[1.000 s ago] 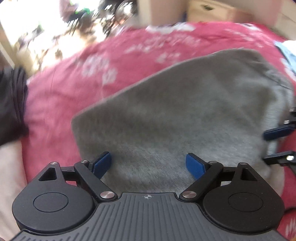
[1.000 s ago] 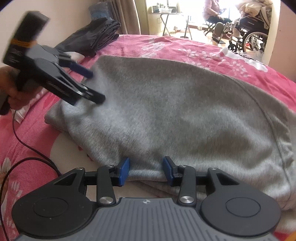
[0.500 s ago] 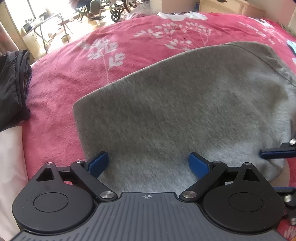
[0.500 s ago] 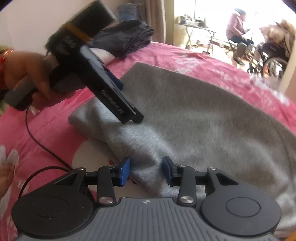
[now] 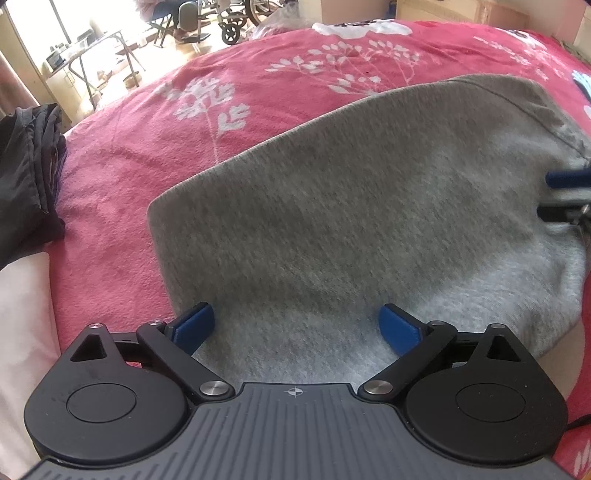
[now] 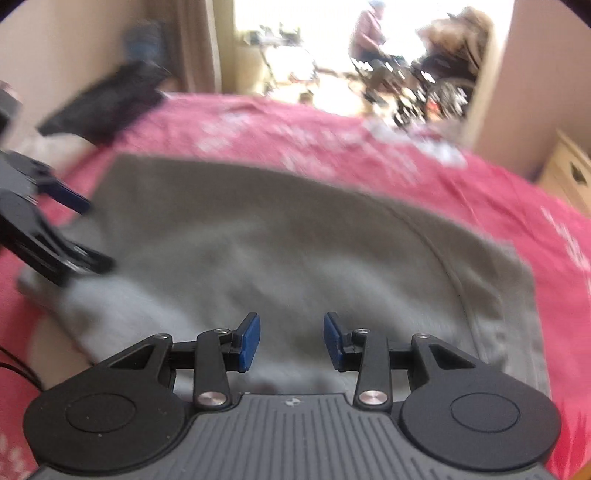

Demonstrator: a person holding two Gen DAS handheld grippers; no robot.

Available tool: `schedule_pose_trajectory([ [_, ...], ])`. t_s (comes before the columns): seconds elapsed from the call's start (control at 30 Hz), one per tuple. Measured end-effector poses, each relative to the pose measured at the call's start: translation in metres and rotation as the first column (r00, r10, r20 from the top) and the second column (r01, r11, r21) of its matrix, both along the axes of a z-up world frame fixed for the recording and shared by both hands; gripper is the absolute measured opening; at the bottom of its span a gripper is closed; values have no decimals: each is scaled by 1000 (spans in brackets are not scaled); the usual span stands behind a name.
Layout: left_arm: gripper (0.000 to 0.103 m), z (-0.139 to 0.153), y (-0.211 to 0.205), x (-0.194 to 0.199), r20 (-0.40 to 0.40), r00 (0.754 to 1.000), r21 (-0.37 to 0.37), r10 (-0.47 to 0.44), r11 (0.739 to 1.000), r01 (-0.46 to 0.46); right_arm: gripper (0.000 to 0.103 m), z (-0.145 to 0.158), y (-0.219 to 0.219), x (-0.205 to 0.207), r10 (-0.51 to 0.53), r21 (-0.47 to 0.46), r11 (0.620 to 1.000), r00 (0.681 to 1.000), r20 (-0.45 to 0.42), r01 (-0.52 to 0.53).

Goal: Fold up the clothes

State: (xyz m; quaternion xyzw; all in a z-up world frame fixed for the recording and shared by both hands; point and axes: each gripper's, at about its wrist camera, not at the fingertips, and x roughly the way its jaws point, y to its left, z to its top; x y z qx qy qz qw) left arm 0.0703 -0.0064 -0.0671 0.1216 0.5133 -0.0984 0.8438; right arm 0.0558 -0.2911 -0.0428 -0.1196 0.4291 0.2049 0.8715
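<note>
One grey garment (image 5: 351, 206) lies spread at the centre of one pink floral bedspread (image 5: 147, 129); one dark folded pile of clothes (image 5: 26, 177) sits at nine o'clock of it; two grippers, the left gripper (image 5: 297, 326) and the right gripper (image 6: 291, 341), at six o'clock; one wooden cabinet (image 6: 570, 177) at three o'clock; one wheelchair (image 5: 236, 14) at twelve.

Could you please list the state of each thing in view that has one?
Grey garment: folded, lying flat on the red bedspread.
Dark clothes: piled at the bed's edge.
Left gripper: jaws opening, wide, nothing gripped.
Right gripper: open over the garment.
</note>
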Motion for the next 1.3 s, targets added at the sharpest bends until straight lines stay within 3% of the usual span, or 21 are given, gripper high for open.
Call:
schedule_pose_trajectory([
  [0.83,101,0,0,-4,16,1000,17,-12,1000,12,42,-11,-19,7,-56,51,997,997,-52,59],
  [1.07,101,4,31,-19,28,999,-77,-23,997,25,42,-12,-19,6,-58,56,997,997,-51,61],
  [1.2,101,16,62,-27,49,998,-155,25,988,-17,42,-6,-18,6,-61,63,996,997,-49,64],
  [1.3,101,24,82,-29,54,996,-196,77,978,-65,42,10,-11,0,-30,110,993,1000,4,30],
])
